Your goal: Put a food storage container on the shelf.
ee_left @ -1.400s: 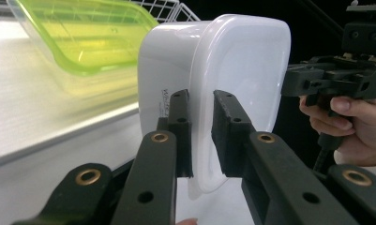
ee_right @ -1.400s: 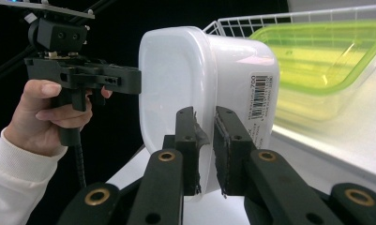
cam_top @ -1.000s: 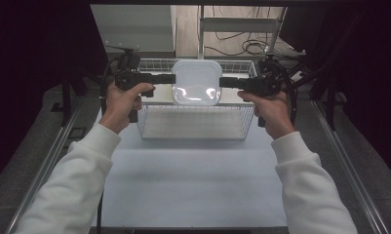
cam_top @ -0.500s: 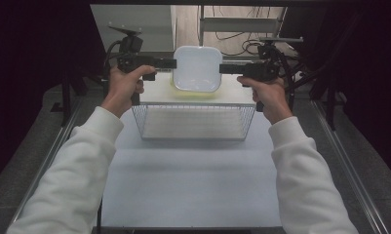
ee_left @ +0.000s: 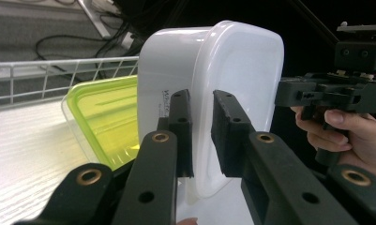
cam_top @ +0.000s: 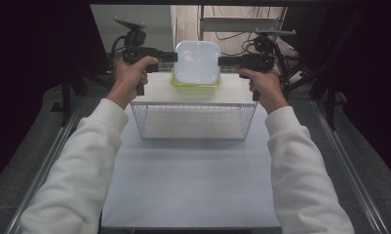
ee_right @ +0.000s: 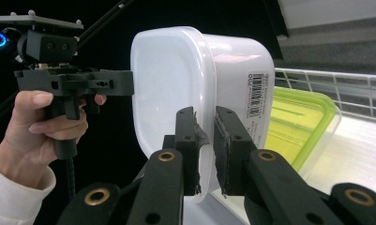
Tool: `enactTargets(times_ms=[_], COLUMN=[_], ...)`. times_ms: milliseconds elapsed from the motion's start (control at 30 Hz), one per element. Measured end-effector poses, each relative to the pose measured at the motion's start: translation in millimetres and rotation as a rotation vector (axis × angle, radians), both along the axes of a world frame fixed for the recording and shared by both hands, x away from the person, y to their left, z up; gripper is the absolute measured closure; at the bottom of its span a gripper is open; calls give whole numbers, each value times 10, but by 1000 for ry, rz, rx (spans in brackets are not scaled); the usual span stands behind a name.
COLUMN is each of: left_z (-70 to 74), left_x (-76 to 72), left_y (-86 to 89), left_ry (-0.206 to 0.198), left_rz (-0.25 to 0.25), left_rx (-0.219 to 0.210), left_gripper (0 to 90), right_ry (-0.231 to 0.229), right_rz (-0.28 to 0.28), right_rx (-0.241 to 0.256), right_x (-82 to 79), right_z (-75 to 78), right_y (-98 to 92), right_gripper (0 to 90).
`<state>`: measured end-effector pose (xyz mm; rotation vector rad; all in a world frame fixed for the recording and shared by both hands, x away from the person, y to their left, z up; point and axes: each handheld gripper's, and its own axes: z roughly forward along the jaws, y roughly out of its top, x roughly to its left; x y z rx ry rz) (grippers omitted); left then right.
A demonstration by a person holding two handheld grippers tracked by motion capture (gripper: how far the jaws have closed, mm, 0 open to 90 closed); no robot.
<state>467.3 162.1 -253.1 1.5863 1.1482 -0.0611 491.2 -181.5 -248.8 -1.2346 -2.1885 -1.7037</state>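
Both grippers (cam_top: 197,59) have lifted the white container (cam_top: 198,61) higher.

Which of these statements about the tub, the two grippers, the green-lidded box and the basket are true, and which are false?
1. Both grippers hold the white tub by its rim. True: the left gripper and the right gripper are each clamped on an edge.
2. The tub rests inside the wire basket. False: it is held up in the air, beyond the basket.
3. A box with a green lid lies below the tub. True.
4. The tub is held with one side tipped up. True: both gripper views show it on edge.
5. The right gripper is open and clear of the tub. False: its jaws are shut on the rim.
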Motion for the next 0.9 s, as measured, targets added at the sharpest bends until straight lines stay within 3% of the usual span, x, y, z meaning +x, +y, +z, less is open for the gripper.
enactTargets(times_ms=[167, 467, 633, 833, 900], left_z=[-66, -116, -165, -244, -275], left_x=[105, 255, 369, 498, 540], left_y=[25, 77, 107, 123, 116], left_ry=[32, 110, 167, 212, 228], left_rz=[-7, -19, 0, 23, 40], left_rx=[-25, -84, -145, -208, -204], left_gripper=[790, 793, 785, 771, 763], right_ry=[49, 128, 167, 223, 242], right_rz=[-9, -31, -69, -102, -116], right_rx=[-7, 37, 58, 117, 127], right_x=[115, 273, 388, 512, 545], right_z=[-43, -70, -88, -167, -192], right_y=[14, 9, 25, 19, 21], right_gripper=[795, 770, 764, 758, 753])
